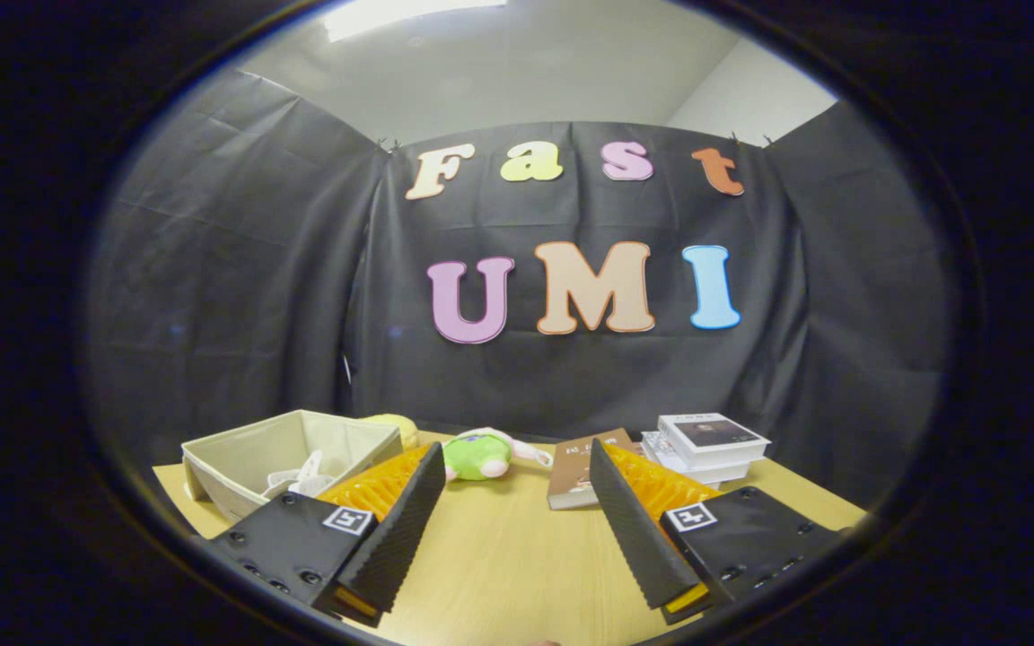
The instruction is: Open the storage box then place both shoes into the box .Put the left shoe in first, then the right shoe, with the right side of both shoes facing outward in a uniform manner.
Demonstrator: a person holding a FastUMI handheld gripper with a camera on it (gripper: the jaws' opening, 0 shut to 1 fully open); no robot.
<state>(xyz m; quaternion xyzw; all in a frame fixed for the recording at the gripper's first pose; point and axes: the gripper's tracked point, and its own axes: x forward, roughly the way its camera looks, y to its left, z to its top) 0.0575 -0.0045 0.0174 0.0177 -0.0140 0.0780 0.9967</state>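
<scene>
While tool (512,502) hangs open, empty, above desk (517,565) | fabric storage box (239,449) lidless, shoe-like white item inside | right shoe seemingly pending

The desk (517,556) looked like pale, smooth wood laminate with a faint grain. The storage box (239,453) was of soft matt cloth, its walls creased. The hand-held gripper (517,467) stood wide apart over bare desk, its fingers (405,529) faced with ribbed, matt pads. A plush toy (477,455) looked fuzzy. The books (710,441) had smooth paper covers.
</scene>
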